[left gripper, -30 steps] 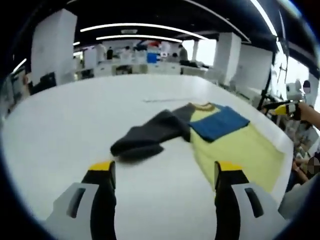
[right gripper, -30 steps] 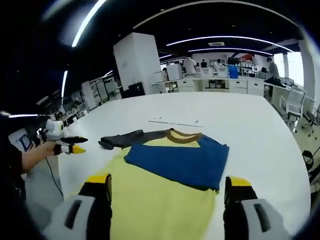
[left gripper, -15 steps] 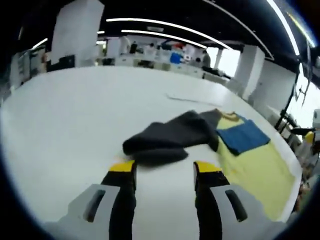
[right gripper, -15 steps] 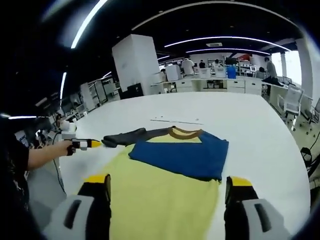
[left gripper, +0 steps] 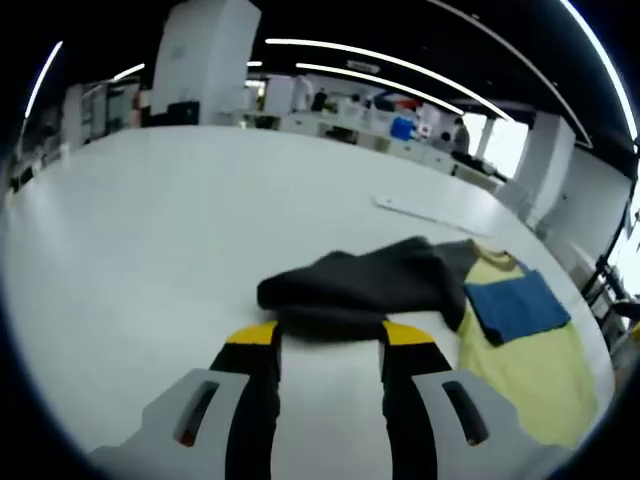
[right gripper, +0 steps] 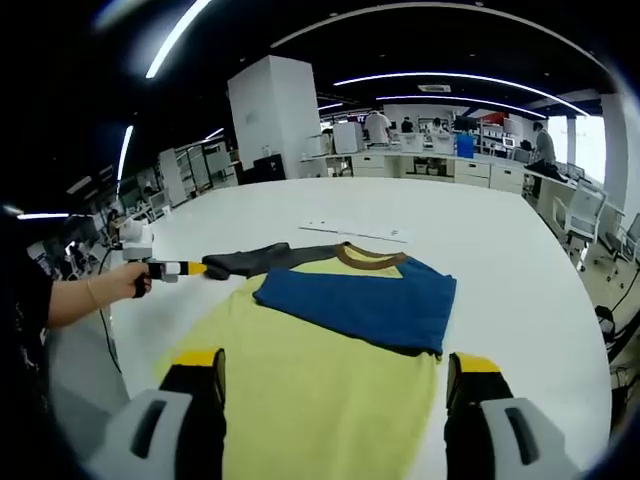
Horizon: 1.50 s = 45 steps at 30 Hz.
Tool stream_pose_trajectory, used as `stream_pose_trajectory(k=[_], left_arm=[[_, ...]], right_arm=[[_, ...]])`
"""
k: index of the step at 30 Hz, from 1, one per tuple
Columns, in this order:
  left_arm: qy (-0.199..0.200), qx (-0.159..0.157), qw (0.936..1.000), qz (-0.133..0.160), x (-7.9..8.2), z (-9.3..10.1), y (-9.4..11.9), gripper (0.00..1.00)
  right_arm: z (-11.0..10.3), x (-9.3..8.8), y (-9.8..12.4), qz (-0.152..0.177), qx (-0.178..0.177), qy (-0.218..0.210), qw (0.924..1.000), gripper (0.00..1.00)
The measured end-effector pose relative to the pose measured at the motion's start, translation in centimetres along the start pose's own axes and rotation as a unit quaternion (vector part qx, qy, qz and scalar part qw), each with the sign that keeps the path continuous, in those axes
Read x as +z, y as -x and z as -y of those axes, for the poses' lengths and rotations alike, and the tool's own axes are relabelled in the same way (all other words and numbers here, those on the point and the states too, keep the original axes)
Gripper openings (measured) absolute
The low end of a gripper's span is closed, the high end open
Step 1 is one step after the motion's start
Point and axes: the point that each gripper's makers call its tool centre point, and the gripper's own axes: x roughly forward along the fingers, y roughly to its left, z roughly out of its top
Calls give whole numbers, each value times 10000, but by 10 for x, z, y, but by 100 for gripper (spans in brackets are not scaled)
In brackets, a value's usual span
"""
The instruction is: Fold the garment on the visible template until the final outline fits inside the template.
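The left gripper, a grey-bodied two-jaw tool with black jaws and yellow tips, rises from six o'clock in the left gripper view. Its jaws stand fairly close together, a narrow gap between them, tips pointing toward twelve o'clock and level with each other. In the right gripper view it appears at nine o'clock, lying flat and pointing toward three o'clock, gripped in the person's hand, whose bare forearm runs off toward eight o'clock into a dark sleeve. The right gripper, of the same grey, black and yellow build, rises from six o'clock with its jaws spread wide apart, holding nothing.
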Motion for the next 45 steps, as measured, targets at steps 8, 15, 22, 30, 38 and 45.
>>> stream_pose_trajectory(k=[8, 15, 22, 30, 38, 45], left_arm=[[202, 43, 9997, -103, -5, 10, -9, 29], [313, 274, 9989, -193, -9, 8, -18, 21], [557, 419, 9974, -161, -6, 8, -28, 18], [661, 669, 9951, -315, -13, 0, -32, 1], [-107, 464, 9985, -288, -1, -2, -11, 1], [-123, 316, 9988, -343, 8, -17, 15, 0]], right_arm=[[-2, -4, -2, -81, 11, 64, 9999, 89], [-1, -7, -4, -78, 29, -40, 10000, 86], [-2, -13, -5, -100, 73, -126, 9998, 85], [-2, -14, -2, -122, 118, -78, 9998, 85], [-6, -14, 6, -110, 123, -34, 9999, 87], [-13, -19, 12, -187, 131, 72, 9997, 90]])
